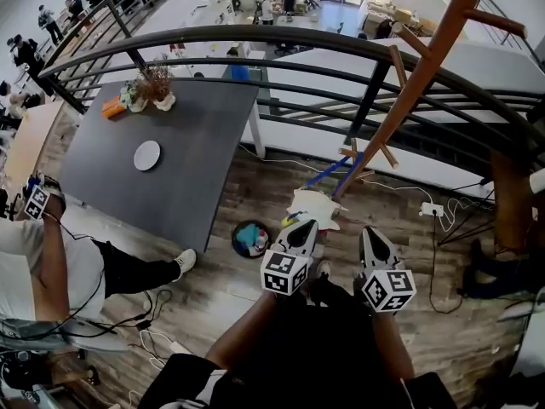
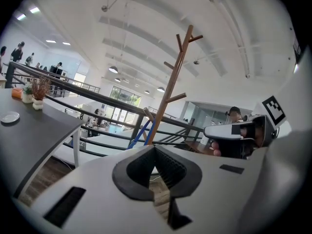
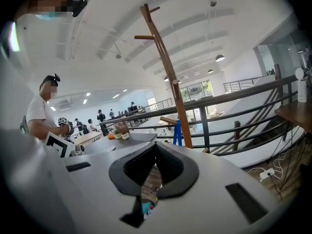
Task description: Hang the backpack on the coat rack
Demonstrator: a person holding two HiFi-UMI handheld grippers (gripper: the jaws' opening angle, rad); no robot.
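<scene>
Approach stage, nothing grasped: left gripper [image 1: 300, 228] and right gripper [image 1: 368, 235] with jaws together, empty, short of coat rack [image 1: 398, 99]. Next: open, reach probable backpack [image 1: 313, 204] at rack foot.

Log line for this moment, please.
left gripper shut, empty | right gripper shut, empty | backpack low by coat rack, not held
</scene>
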